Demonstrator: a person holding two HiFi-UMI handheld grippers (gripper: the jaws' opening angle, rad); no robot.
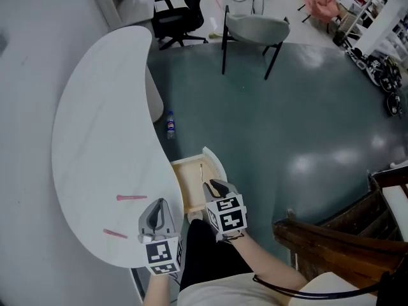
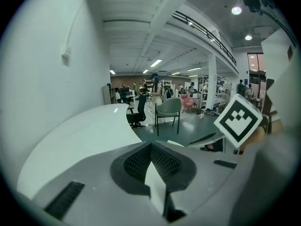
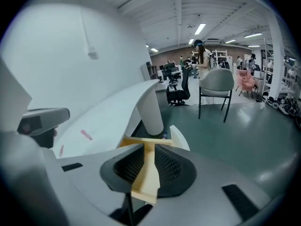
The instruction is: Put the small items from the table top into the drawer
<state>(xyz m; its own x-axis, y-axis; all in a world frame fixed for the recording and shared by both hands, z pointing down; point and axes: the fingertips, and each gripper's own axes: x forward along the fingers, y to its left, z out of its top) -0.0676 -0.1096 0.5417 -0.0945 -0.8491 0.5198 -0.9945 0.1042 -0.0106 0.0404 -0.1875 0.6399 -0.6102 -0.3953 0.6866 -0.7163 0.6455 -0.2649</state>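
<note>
Two pink sticks (image 1: 132,197), shown in the head and right gripper views but not the left gripper view, lie on the white tabletop (image 1: 95,139) just left of the left tool (image 1: 158,204), whose tips are pressed together on nothing. The right tool (image 1: 213,185), slightly spread and empty, is held above the open drawer (image 1: 183,178). The label of a bottle (image 1: 170,125) on the floor cannot be read.

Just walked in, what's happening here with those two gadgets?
A person holds a grasping tool in each hand, moving small things from the white table into the open drawer below its edge. Right now the left tool and right tool hold nothing. Two pink items lie on the table.
</note>
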